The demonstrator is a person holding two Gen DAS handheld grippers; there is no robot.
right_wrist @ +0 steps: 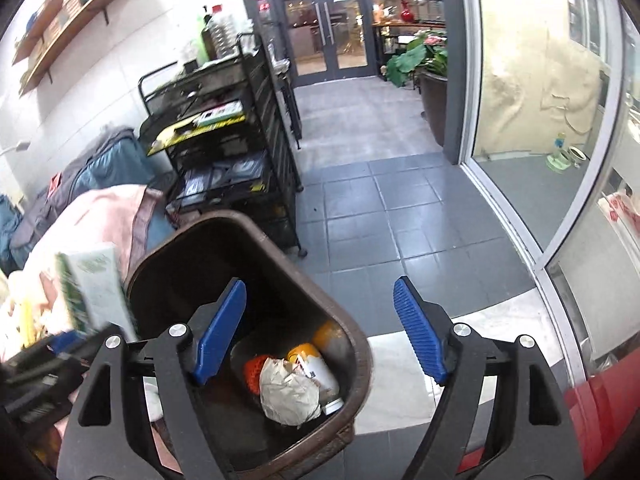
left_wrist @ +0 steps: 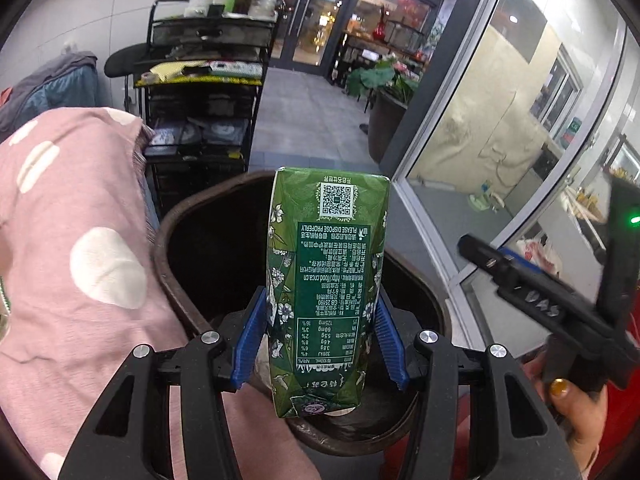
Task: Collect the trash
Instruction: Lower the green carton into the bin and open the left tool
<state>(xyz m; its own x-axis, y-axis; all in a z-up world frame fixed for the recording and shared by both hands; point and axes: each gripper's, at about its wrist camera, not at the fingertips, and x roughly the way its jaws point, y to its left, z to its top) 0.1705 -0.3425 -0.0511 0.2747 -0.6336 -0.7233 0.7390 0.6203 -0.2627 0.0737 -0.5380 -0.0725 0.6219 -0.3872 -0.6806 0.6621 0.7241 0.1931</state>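
Carton over the bin

My left gripper [left_wrist: 320, 336] clamps the green drink carton [left_wrist: 326, 280] above the brown trash bin [right_wrist: 256, 236]; my right gripper [right_wrist: 320, 328] gapes wide, empty, over crumpled paper [right_wrist: 290, 392] inside.

green floral carton [left_wrist: 326, 280] — brown bin [right_wrist: 256, 248]

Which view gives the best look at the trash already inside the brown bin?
The right wrist view: it looks down into the bin and shows crumpled paper, a can and something orange. In the left wrist view the green carton blocks the dark bin, so no contents show.
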